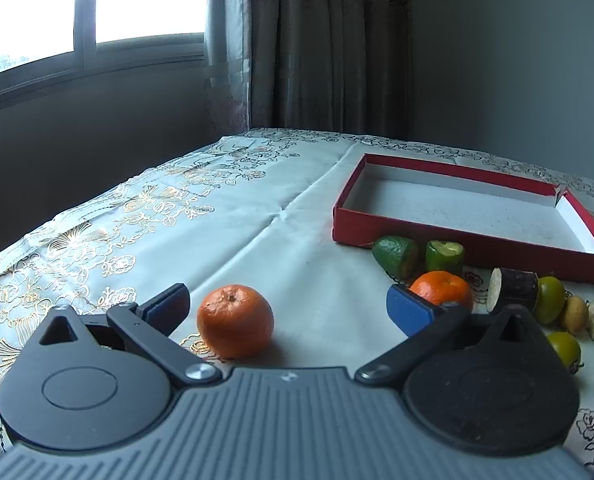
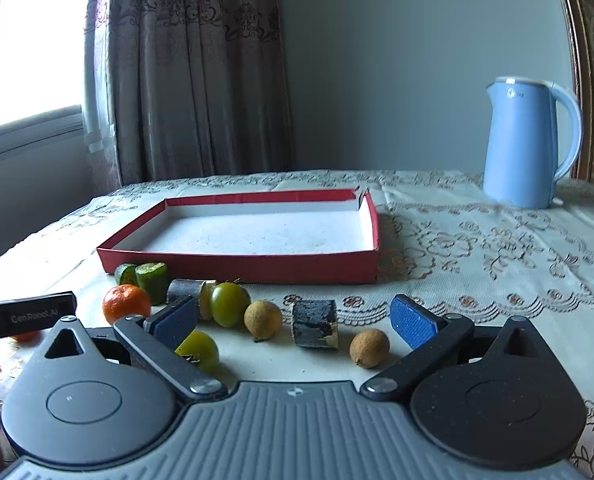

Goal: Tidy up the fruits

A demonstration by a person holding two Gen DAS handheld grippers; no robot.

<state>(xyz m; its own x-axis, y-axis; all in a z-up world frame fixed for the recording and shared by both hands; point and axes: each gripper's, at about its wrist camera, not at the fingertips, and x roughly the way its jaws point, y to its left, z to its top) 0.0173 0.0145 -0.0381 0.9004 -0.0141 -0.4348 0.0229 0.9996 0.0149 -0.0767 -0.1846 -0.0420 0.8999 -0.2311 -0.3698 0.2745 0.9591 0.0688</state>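
Note:
In the left wrist view my left gripper (image 1: 289, 310) is open, and a mandarin (image 1: 235, 321) rests on the cloth between its blue pads, near the left one. A second mandarin (image 1: 443, 288) sits behind the right pad. Two green cut pieces (image 1: 395, 255) lie in front of the red box (image 1: 473, 246), whose white inside holds nothing. My right gripper (image 2: 295, 322) is open above a row of fruit: a green round fruit (image 2: 229, 304), a brown longan (image 2: 263, 319), a dark cane piece (image 2: 315, 324), another longan (image 2: 370, 348) and a yellow-green fruit (image 2: 199, 350).
A light blue kettle (image 2: 525, 144) stands at the back right of the table. The patterned tablecloth (image 1: 177, 216) covers the table. Curtains and a window are behind. The left gripper's black body (image 2: 25, 314) and a hand show at the left edge of the right wrist view.

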